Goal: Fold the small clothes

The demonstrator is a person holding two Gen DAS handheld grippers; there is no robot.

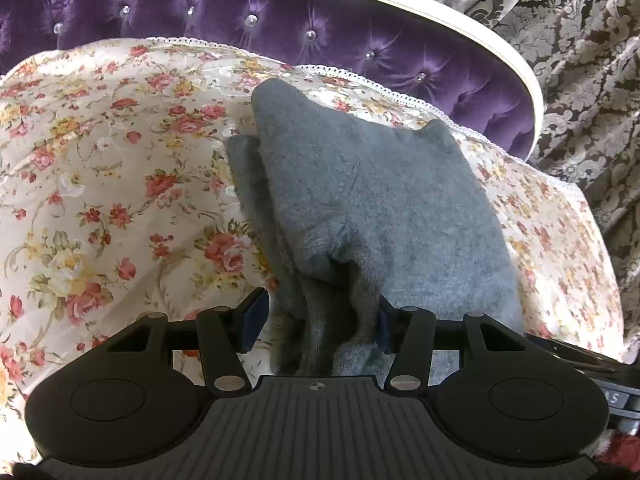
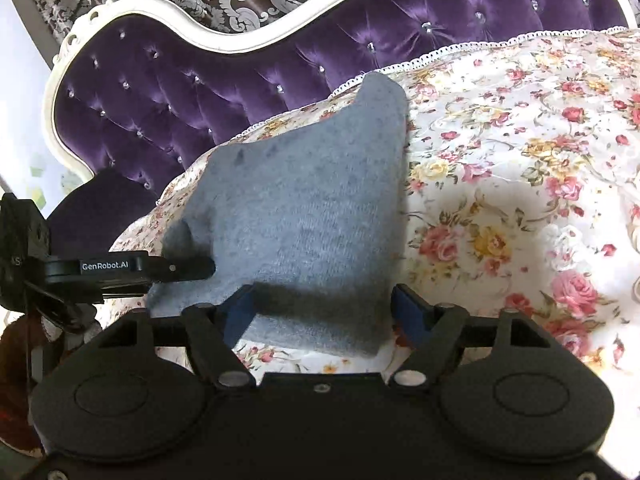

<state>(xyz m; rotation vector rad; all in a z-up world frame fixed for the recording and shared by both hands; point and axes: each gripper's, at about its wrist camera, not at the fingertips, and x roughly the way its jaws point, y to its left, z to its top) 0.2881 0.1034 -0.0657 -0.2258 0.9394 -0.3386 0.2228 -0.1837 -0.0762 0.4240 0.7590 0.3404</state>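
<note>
Left wrist view: looks steeply down along left gripper [image 1: 320, 316] at grey garment [image 1: 360, 200] on floral cover [image 1: 100, 160]. Shows garment folded, spread from centre toward 1 o'clock, with a second layer peeking out at its 9 o'clock edge. Finds the near end bunched into a ridge at 6 o'clock, running up between the blue pads [image 1: 254, 320]. Has the 3 o'clock pad against the wool and the 9 o'clock pad just beside it; cannot tell whether clamped or only closing round the bunch. Backs onto purple headboard [image 1: 200, 12] at 12 o'clock and curtain [image 1: 580, 40] at 2 o'clock.

Right wrist view: tilts less steeply, right gripper [image 2: 324, 312] low over the garment's near edge at 6 o'clock. Stands released, jaws wide, straddling that edge; 9 o'clock pad [image 2: 240, 312] overlapping the wool, 3 o'clock pad just clear of the corner. Catches the left gripper coming in level from 9 o'clock, its tip at a raised peak of wool.
</note>
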